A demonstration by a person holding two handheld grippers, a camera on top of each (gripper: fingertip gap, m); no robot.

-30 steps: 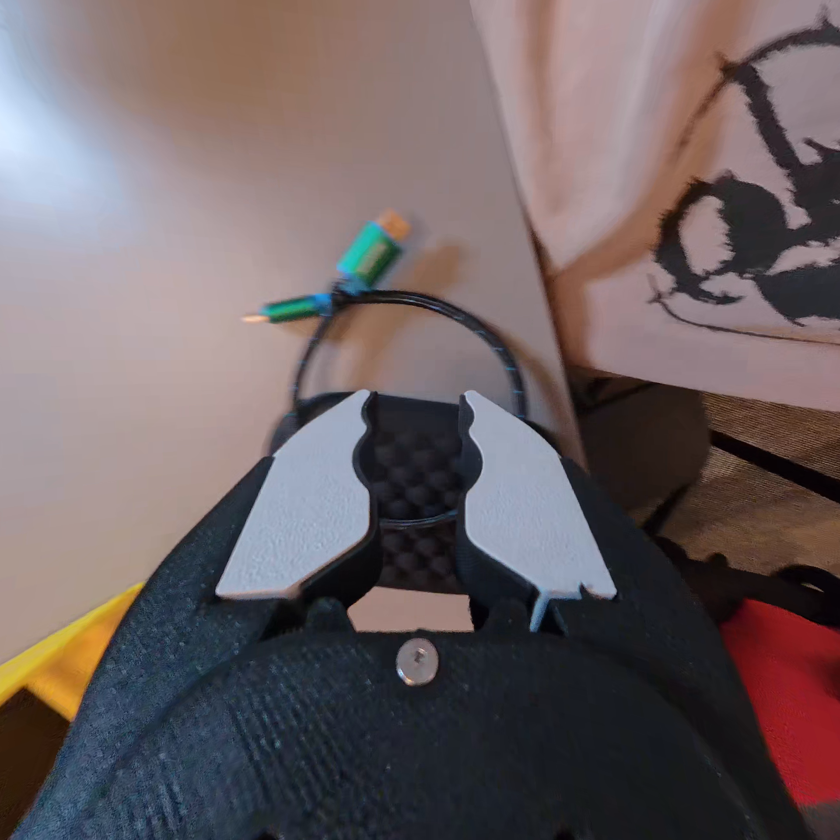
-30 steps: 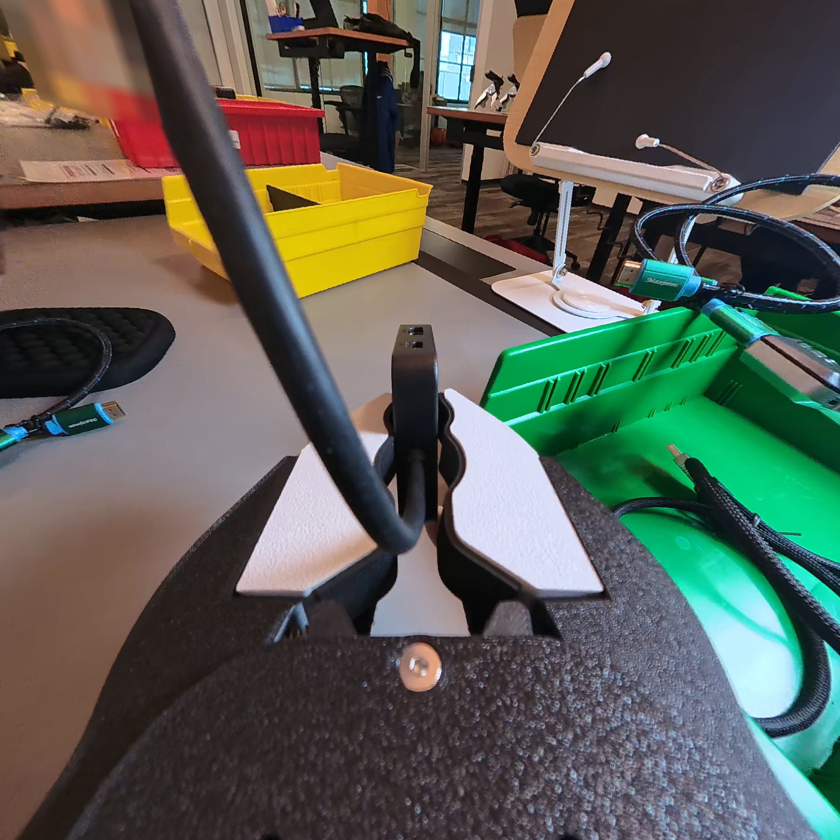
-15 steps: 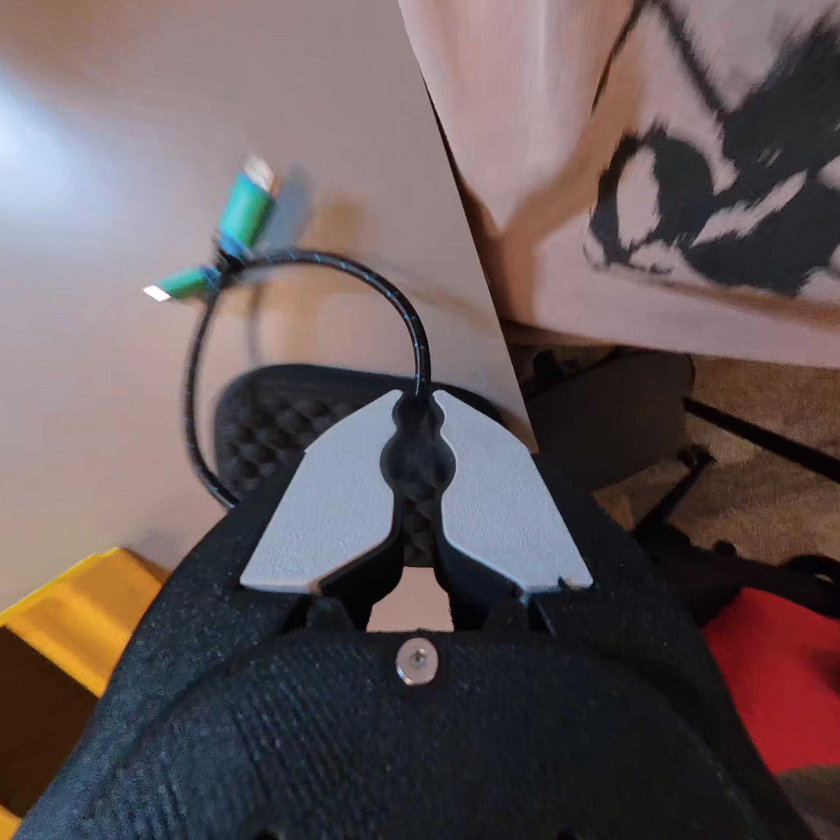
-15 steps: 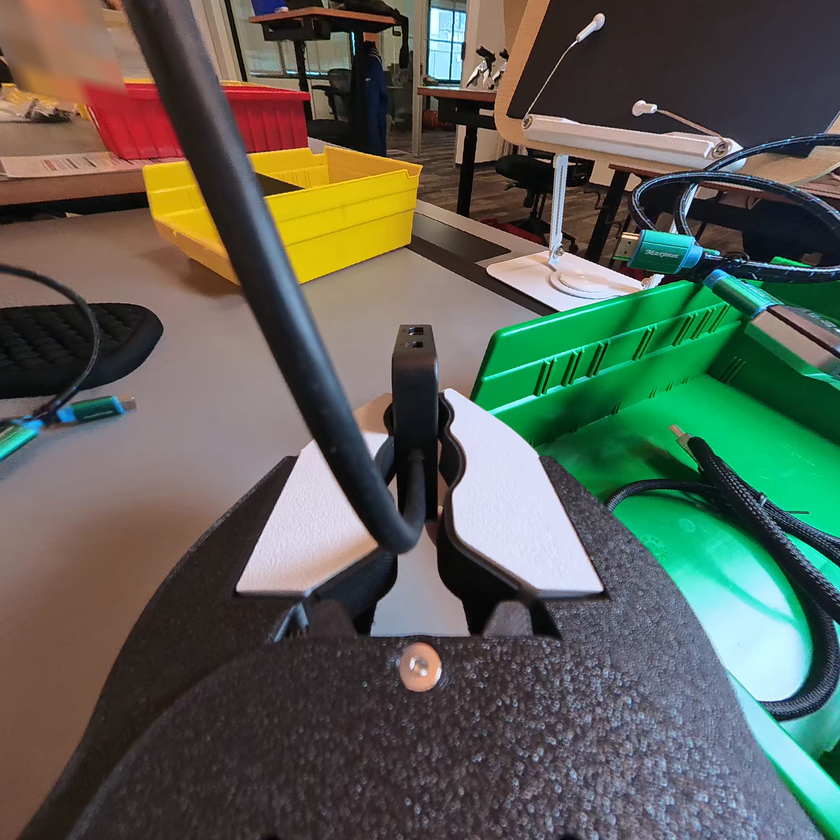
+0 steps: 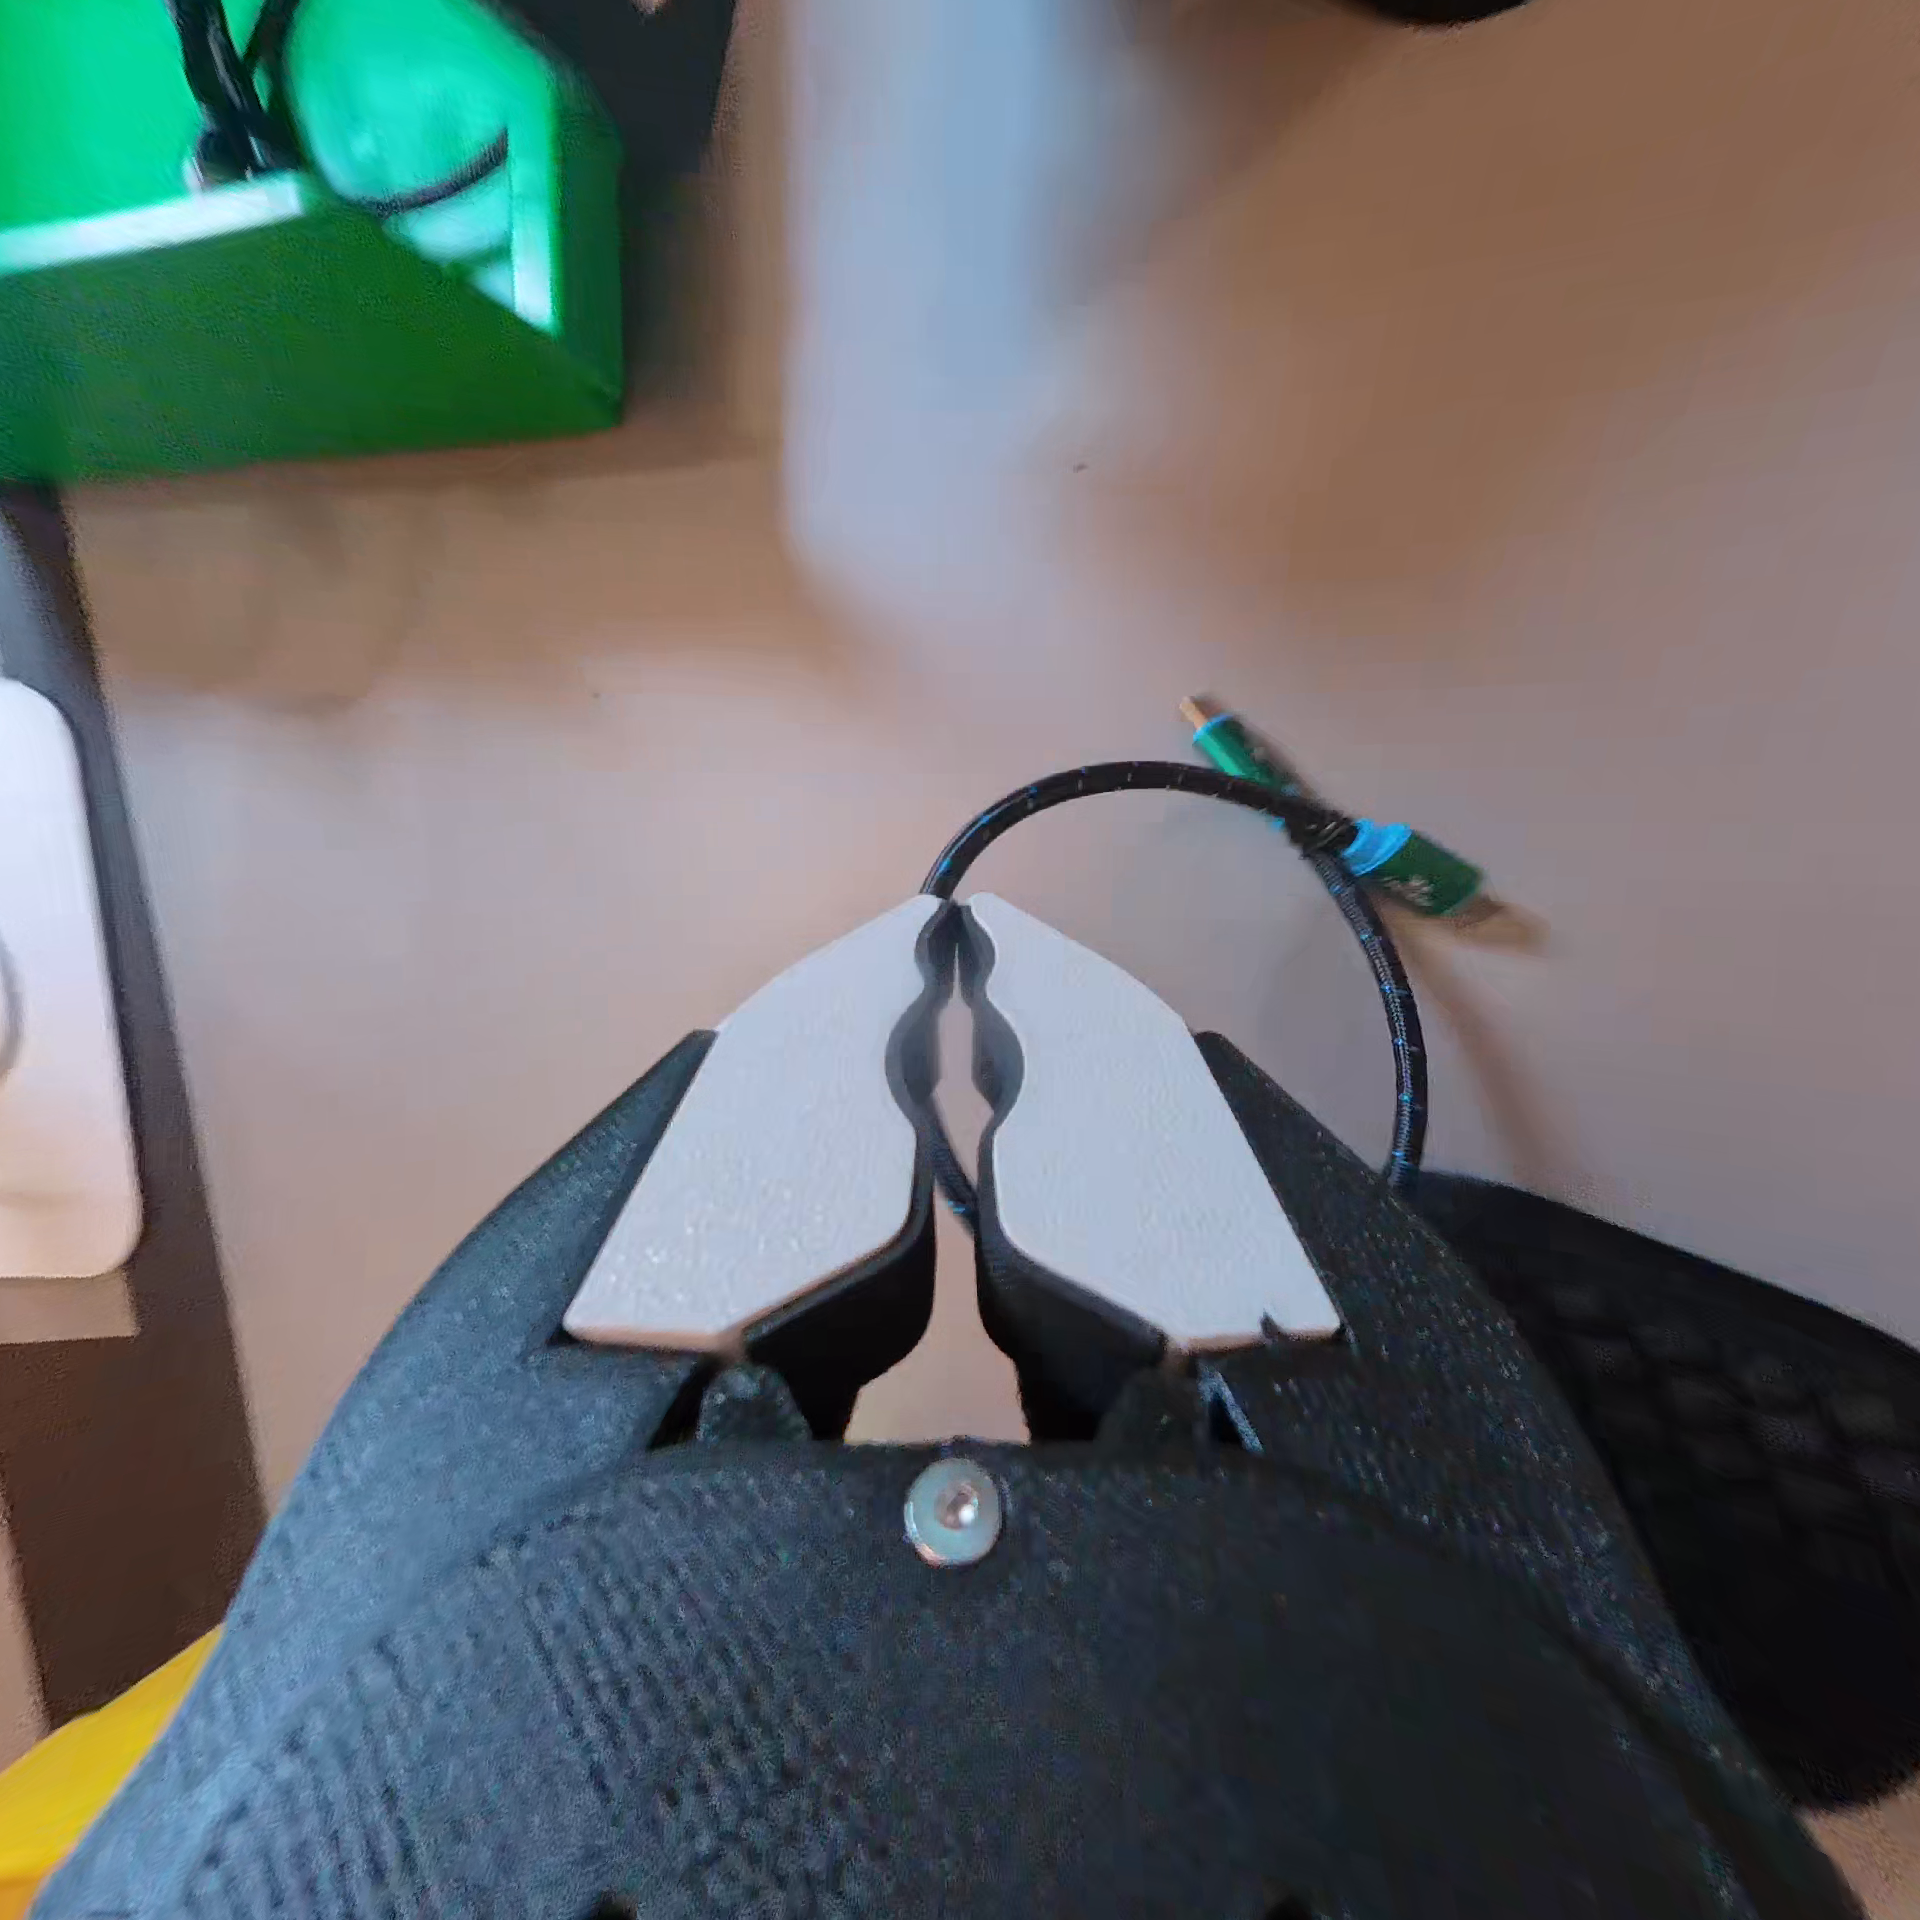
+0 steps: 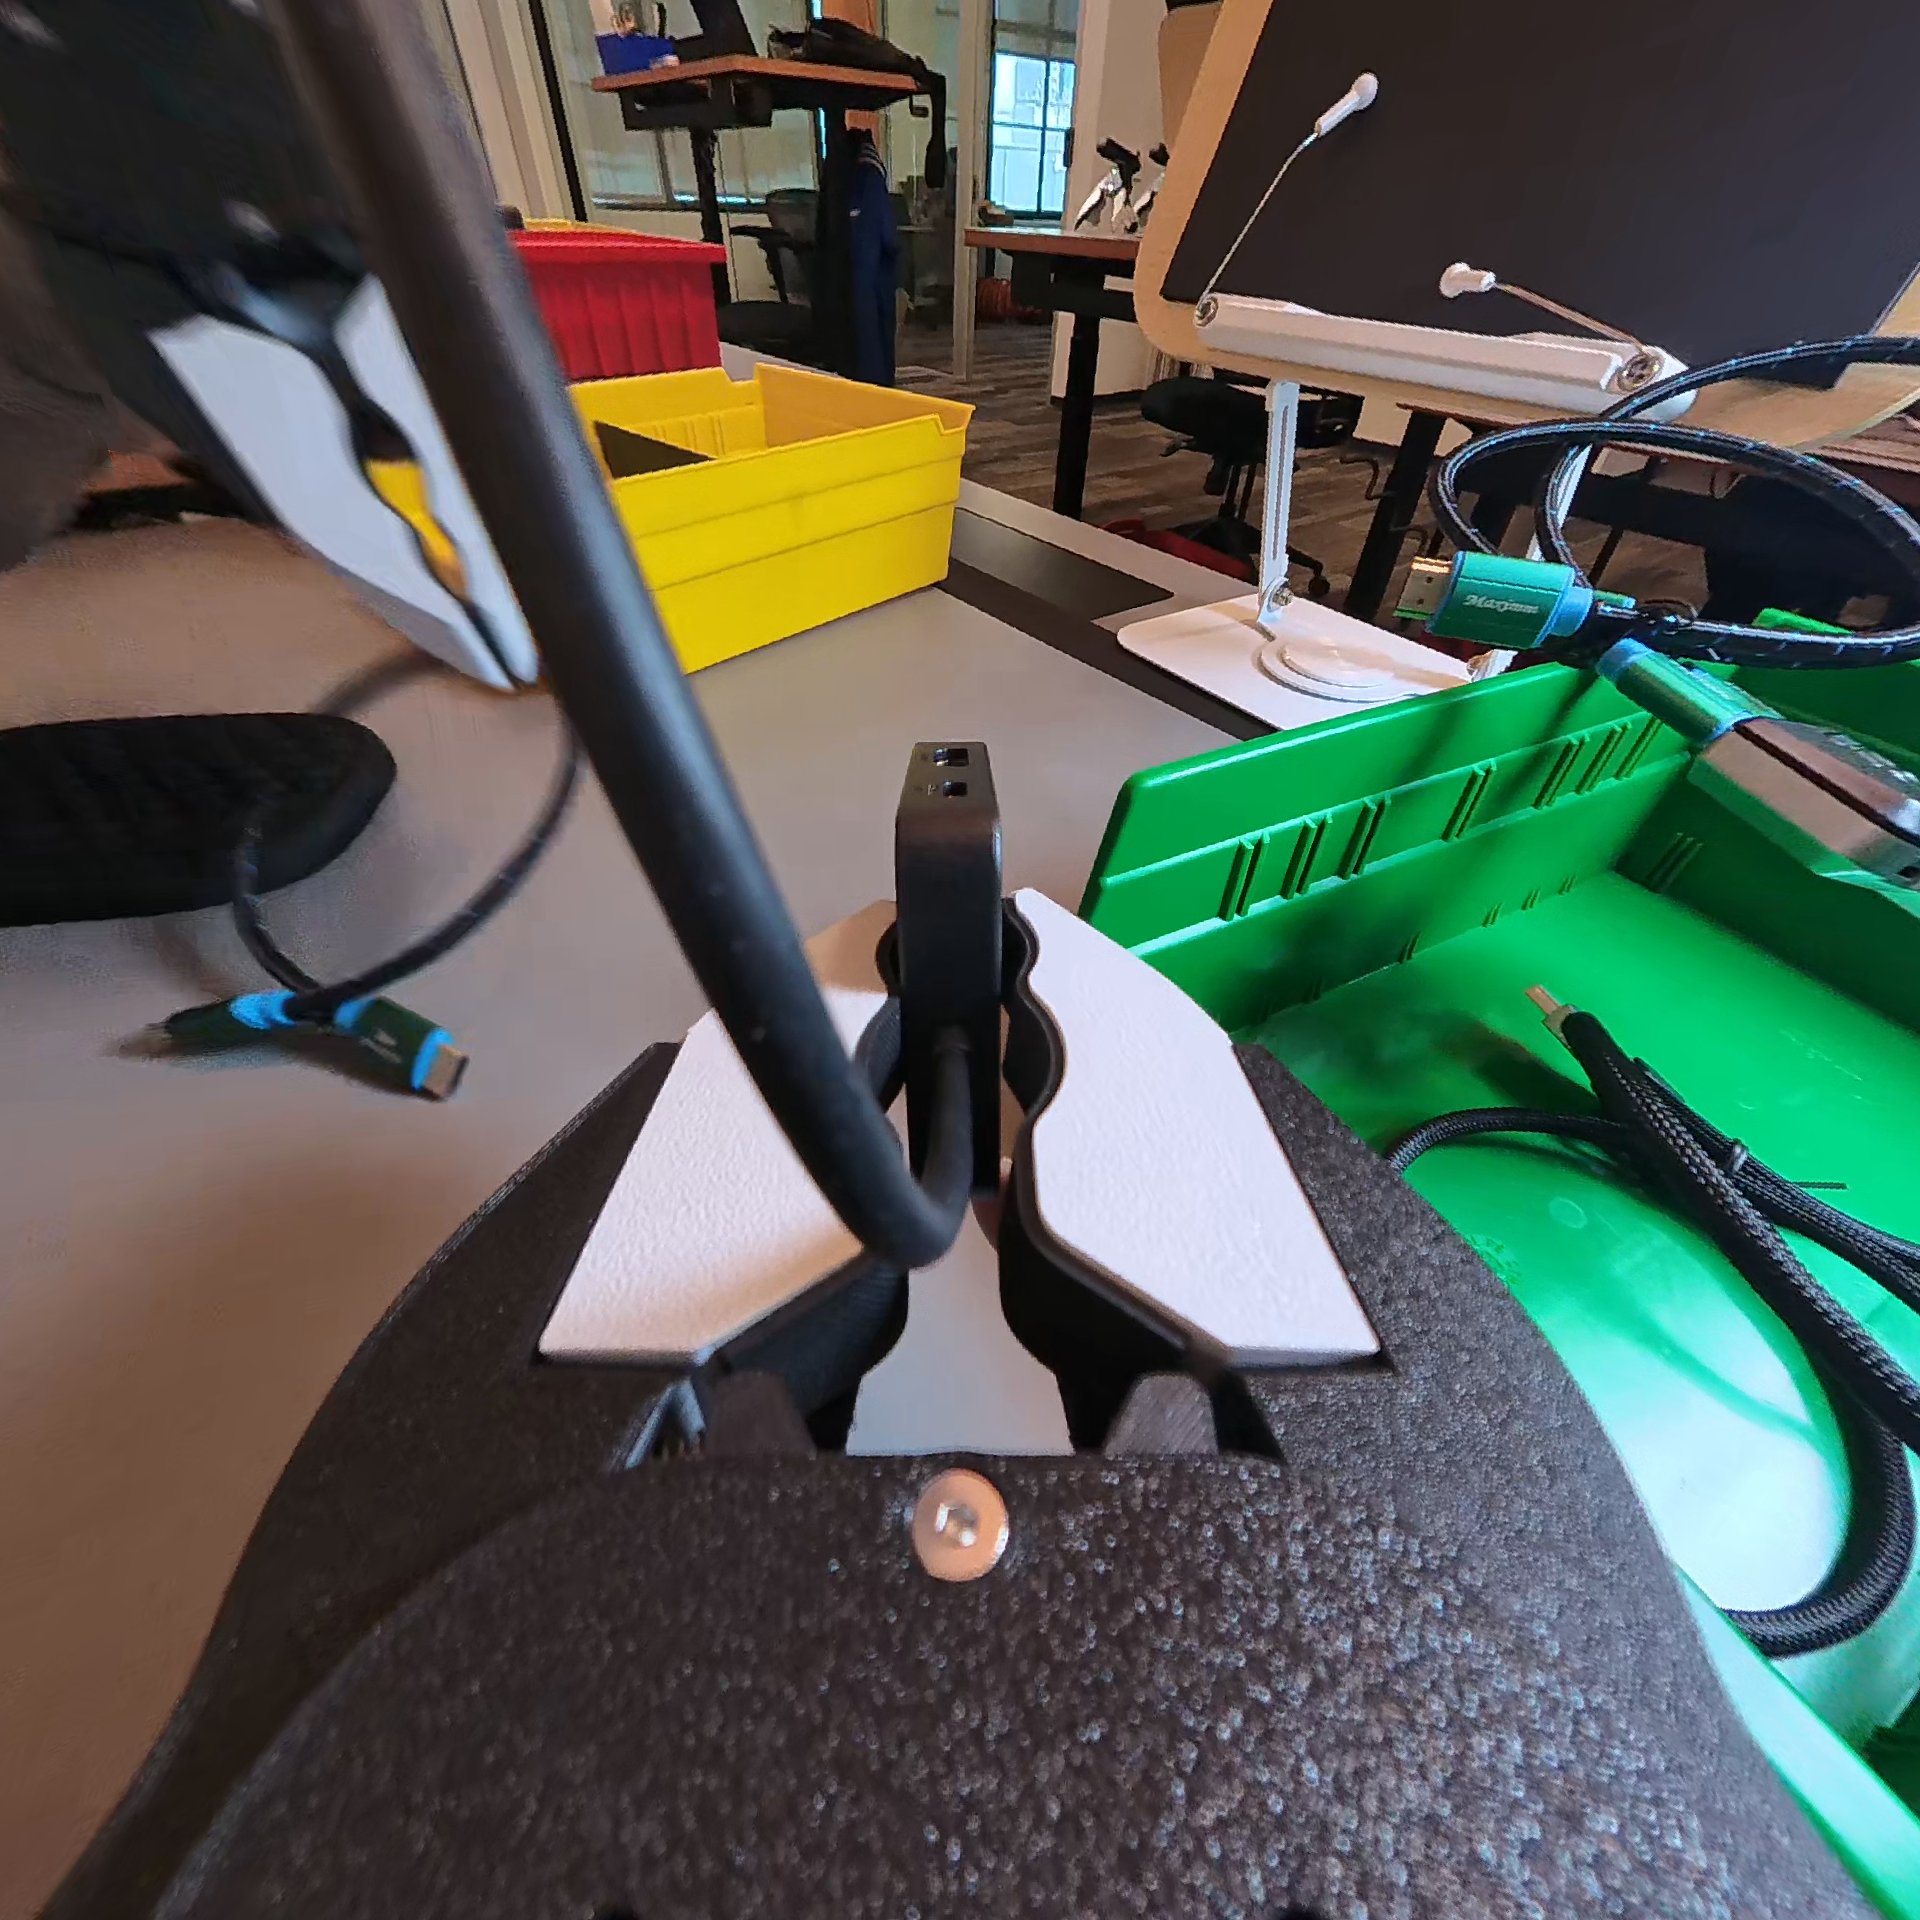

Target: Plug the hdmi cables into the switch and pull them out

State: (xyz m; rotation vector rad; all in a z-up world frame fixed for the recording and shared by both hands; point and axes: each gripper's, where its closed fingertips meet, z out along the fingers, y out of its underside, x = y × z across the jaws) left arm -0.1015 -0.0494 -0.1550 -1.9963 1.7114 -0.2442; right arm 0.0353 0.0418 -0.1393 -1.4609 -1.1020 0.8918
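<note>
Your left gripper (image 5: pixel 954 914) is clenched on a thin black braided HDMI cable (image 5: pixel 1392 997), which passes between the grey fingers, loops out past the tips in the centre of the left wrist view, and arcs round to the right. The cable's two green metal plugs with blue collars (image 5: pixel 1413 873) hang bundled at the right of the loop, above the pale grey tabletop (image 5: pixel 520 831). A black dimpled pad (image 5: pixel 1714 1455) lies at the lower right, and a green plastic bin (image 5: pixel 312 343) with dark cables in it sits blurred at the upper left. Your right gripper (image 6: pixel 951 920) is clamped on a small black HDMI switch box (image 6: pixel 948 862), held upright on edge at the frame's centre, its two ports facing away from the camera; a thick smooth black cord (image 6: pixel 623 665) leaves its near end and sweeps to the upper left. In the right wrist view the left gripper shows blurred at the upper left, the braided cable dangling below it with its plugs at the left edge. The green bin fills the right side, a yellow plastic bin (image 6: pixel 790 520) stands behind.
</note>
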